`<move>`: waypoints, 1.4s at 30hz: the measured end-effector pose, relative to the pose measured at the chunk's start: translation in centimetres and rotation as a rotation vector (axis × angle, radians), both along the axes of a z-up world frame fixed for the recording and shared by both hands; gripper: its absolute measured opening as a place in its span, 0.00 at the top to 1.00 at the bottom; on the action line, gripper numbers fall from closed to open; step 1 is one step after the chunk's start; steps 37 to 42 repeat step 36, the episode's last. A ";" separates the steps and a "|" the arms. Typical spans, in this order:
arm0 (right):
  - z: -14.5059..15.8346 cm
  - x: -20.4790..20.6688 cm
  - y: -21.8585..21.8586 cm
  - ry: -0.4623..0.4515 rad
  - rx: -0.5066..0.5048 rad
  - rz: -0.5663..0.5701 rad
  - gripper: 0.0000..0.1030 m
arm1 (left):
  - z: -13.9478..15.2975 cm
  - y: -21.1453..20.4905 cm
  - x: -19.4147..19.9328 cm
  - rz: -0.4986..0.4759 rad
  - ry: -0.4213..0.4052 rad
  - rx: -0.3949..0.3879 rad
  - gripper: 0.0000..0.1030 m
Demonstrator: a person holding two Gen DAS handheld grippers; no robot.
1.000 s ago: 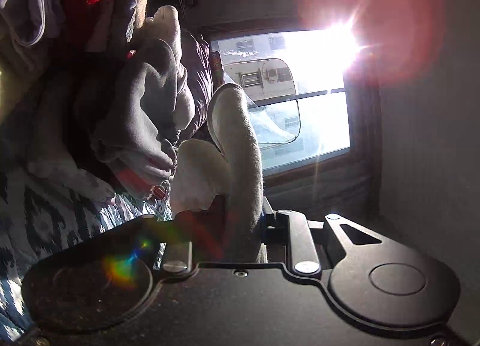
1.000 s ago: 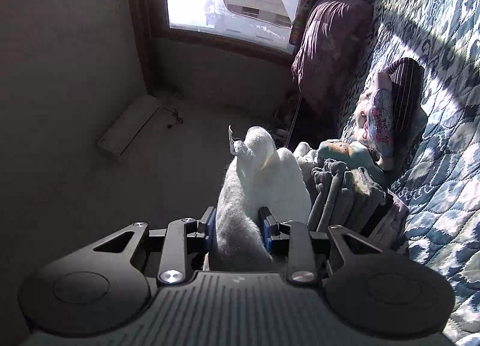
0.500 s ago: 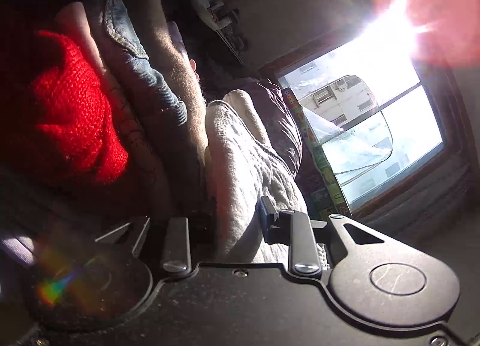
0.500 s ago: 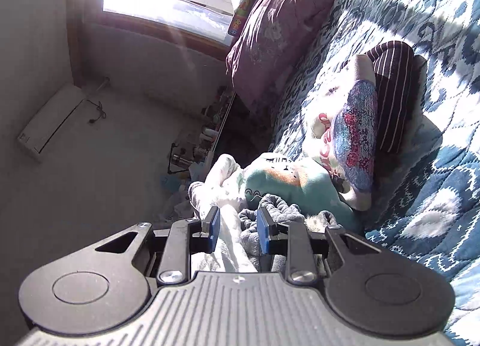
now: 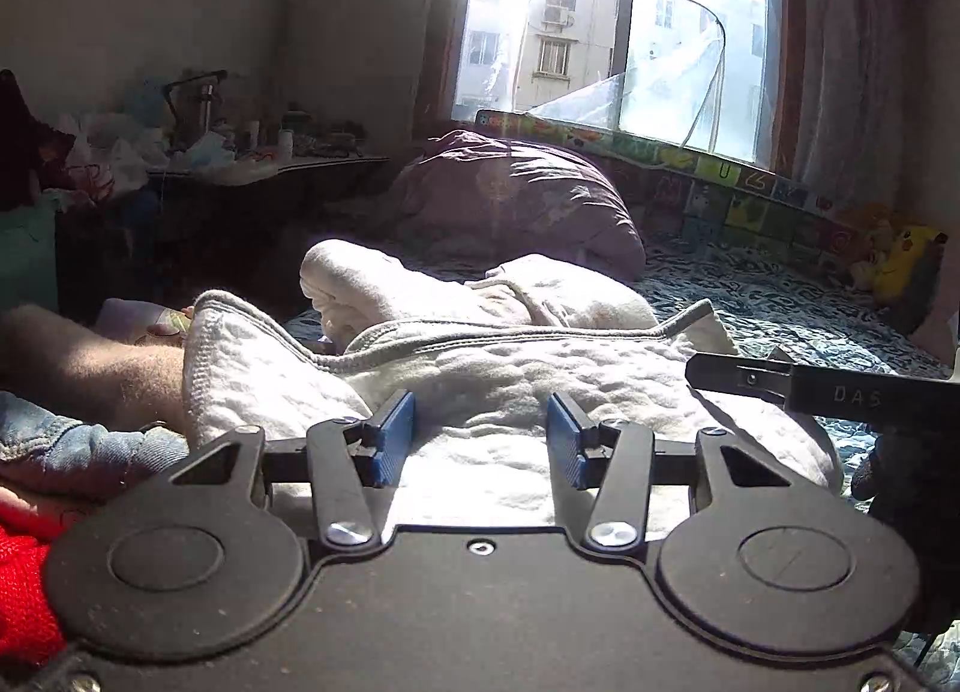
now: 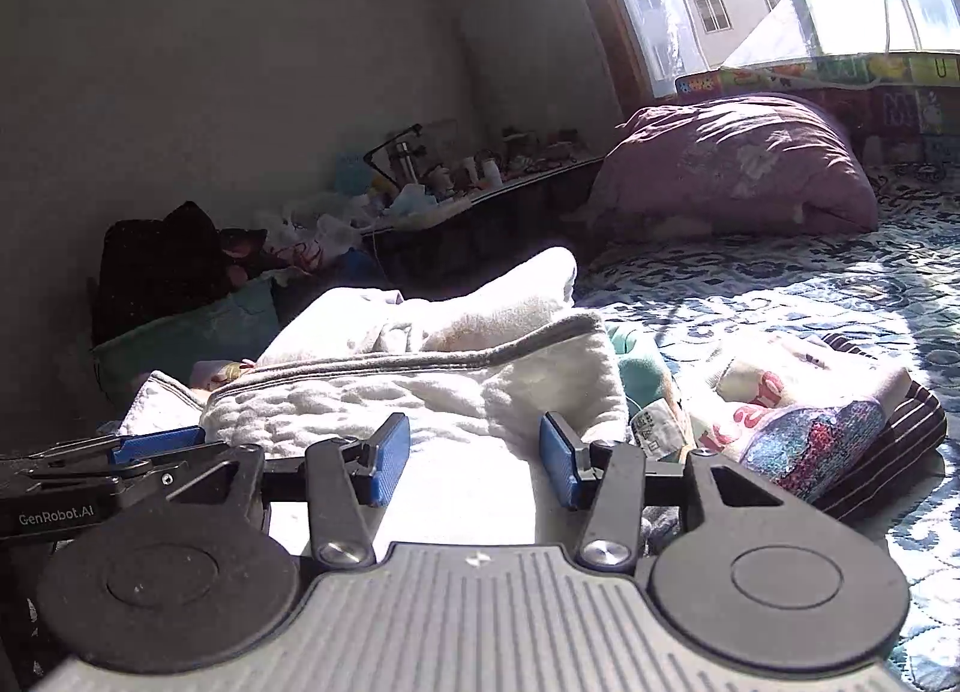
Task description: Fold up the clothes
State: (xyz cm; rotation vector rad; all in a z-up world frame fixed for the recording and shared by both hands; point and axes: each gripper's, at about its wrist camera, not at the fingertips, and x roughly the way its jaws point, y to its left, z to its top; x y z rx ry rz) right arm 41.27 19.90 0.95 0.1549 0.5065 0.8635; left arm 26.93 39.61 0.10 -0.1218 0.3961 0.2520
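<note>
We held both tongs apart and empty over the white fleece garment (image 5: pixel 480 380), the left tongs (image 5: pixel 480 446) and right tongs (image 6: pixel 474 458) side by side at its near edge. It lay bunched on the bed (image 6: pixel 780 284), just beside other folded clothes (image 6: pixel 810 422), probably set down there to be flattened. Glare washed out its near part, and our tongs' bodies hid the hem.

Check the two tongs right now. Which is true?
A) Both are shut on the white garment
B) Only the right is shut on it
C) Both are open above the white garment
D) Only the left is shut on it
C: the left tongs and right tongs both show blue pads spread apart, the white garment lying unpinched below them.
</note>
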 end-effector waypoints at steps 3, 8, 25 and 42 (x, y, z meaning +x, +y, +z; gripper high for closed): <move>-1.6 0.8 1.4 0.015 -0.058 0.001 0.54 | -1.3 -0.1 0.0 -0.004 0.026 -0.002 0.51; -1.0 0.8 2.1 0.053 -0.090 -0.010 0.54 | -1.0 -0.3 -0.7 0.030 0.056 -0.040 0.50; -2.3 -20.5 -20.3 0.237 -0.284 -0.339 0.01 | -0.2 -9.5 -17.7 0.070 0.130 -0.306 0.01; -3.6 -31.7 -31.2 0.231 -0.434 -0.603 0.00 | -6.2 -26.8 -19.1 -0.087 0.376 -0.300 0.01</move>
